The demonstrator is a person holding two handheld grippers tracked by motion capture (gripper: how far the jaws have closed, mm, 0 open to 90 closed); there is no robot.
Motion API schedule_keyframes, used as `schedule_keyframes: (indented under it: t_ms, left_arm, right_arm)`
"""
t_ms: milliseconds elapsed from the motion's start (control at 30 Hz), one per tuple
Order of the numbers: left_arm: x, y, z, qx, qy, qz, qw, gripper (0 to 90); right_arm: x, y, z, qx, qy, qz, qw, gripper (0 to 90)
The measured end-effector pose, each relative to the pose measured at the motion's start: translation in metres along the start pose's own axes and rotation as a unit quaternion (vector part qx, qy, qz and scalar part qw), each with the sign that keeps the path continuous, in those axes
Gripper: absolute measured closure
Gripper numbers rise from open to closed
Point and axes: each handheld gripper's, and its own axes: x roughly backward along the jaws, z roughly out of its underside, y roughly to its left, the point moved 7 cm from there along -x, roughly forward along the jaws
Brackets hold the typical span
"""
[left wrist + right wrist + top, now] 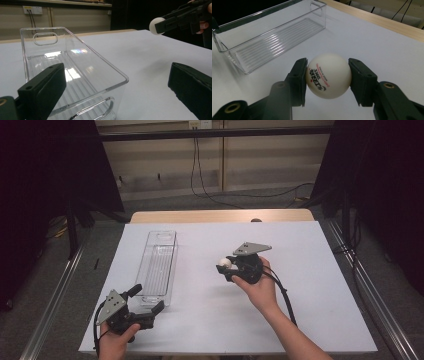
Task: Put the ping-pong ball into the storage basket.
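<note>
Nearest the person, L claw (147,306) rests low on the white worktop (210,320) just by the near end of the clear bin (157,267), jaws spread wide w/ nothing between them; in the left gripper view they straddle the bin's near corner without touching it.

Mid-worktop, R claw (328,75) is pinching a white ping-pong ball (328,75) across its widest part, one pad on each side, ball lifted off the surface and apart from the bin, to its right.

Step in hand looks like carrying the ball over to the bin & dropping it in. To do it well: keep the squeeze steady, since a ball that smooth and light could pop out if the pads slip off centre; bring it over the bin's open top, go low inside before letting go so it doesn't bounce out. L claw could steady the bin if needed.

Print on ball: black Chinese characters, red star, small red text, too fine to read for sure. Bin has no label I can see.
</note>
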Motion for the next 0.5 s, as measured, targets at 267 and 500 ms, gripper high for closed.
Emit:
schedule_keyframes:
  t_ms: [267, 500]
  left_arm:
    - [-0.0003, -0.0004, -0.0004, 0.002, 0.0, 0.004, 1.0, 1.7]
    - [-0.0007, -0.0003, -0.0007, 0.004, 0.0, 0.003, 1.0, 1.7]
  right_arm:
    - [-0.0029, 0.0035, -0.0033, 0.002, -0.002, -0.003, 1.0, 51.4]
    - [-0.0039, 0.0044, -0.0056, 0.003, -0.003, -0.004, 1.0, 51.4]
